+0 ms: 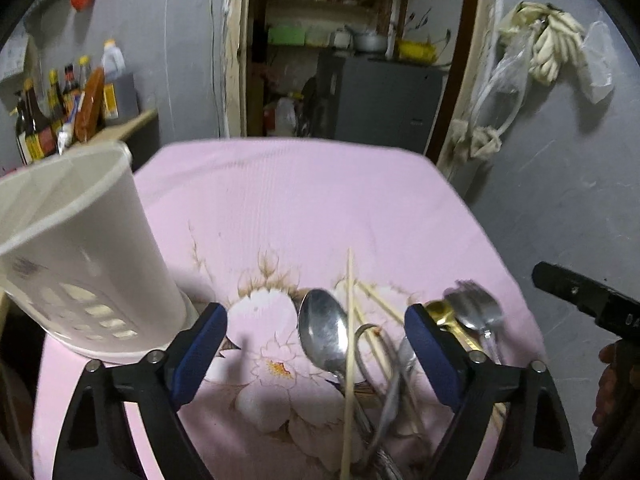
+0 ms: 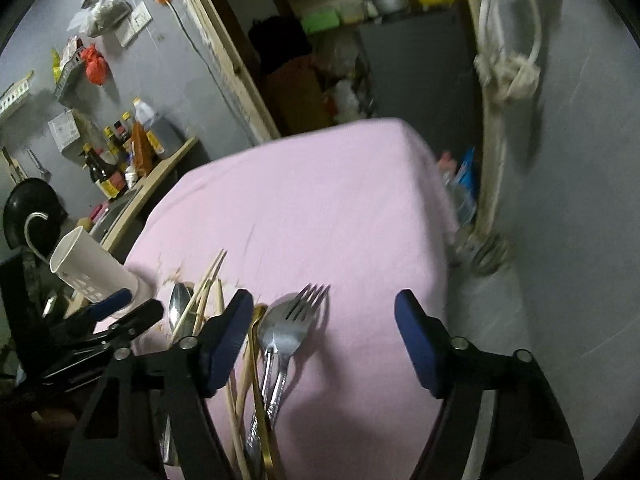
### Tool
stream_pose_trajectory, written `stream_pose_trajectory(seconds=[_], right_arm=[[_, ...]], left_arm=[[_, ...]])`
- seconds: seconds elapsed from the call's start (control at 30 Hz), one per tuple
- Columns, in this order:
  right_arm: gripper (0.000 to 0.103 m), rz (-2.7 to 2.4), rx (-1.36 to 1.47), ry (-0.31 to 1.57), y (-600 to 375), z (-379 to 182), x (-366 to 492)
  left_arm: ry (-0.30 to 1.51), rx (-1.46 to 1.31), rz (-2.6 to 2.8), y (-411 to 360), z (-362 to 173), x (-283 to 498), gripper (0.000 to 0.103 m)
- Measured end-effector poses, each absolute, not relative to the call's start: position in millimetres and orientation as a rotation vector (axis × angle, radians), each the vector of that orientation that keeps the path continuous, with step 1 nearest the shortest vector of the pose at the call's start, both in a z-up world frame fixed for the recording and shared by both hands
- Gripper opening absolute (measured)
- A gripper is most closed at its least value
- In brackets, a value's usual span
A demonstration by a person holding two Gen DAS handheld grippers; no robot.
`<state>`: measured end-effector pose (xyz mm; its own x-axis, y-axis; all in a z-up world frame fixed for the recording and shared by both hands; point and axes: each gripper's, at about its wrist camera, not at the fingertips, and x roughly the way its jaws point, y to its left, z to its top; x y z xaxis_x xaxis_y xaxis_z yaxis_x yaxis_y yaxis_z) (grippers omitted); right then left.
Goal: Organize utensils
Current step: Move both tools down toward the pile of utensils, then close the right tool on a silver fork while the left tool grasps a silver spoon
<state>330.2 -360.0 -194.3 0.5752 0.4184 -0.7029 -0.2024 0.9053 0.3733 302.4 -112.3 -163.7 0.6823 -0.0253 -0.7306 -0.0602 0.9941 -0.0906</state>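
Lying loose on the pink-clothed worktop (image 1: 304, 200), the spoons (image 1: 324, 328), fork (image 2: 298, 312) and chopsticks (image 1: 350, 360) form one heap near its front edge, just beside the white holder (image 1: 84, 248), presumably their destination. Left gripper (image 1: 316, 356) straddles the big spoon and chopsticks, jaws apart and gripping nothing. Right gripper (image 2: 324, 344) likewise stands apart over the fork, evidently positioned to pick first.

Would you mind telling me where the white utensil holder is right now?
The white utensil holder stands at the left edge of the pink tablecloth in the left wrist view, left of the big spoon.
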Motion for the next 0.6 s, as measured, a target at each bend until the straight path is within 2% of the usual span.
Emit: stream_pose_trajectory(seconds=[0.17, 0.23, 0.3, 0.43, 0.6], right_arm=[[0.053, 0.424, 0.294, 0.967, -347, -218, 344], [0.048, 0.443, 0.305, 0.999, -344, -225, 348], [0.043, 0.453, 0.315, 1.016, -345, -229, 351], [0.034, 0.481, 0.344, 1.053, -345, -232, 360], [0.029, 0.521, 0.365, 1.121, -341, -236, 368]], left_arm=[[0.88, -0.169, 0.01, -105, -180, 315, 0.068], [0.905, -0.197, -0.008, -102, -186, 319, 0.052], [0.928, -0.217, -0.02, -99, -191, 323, 0.046], [0.948, -0.229, -0.016, -97, -196, 329, 0.038], [0.979, -0.2, -0.038, -99, -195, 337, 0.037]])
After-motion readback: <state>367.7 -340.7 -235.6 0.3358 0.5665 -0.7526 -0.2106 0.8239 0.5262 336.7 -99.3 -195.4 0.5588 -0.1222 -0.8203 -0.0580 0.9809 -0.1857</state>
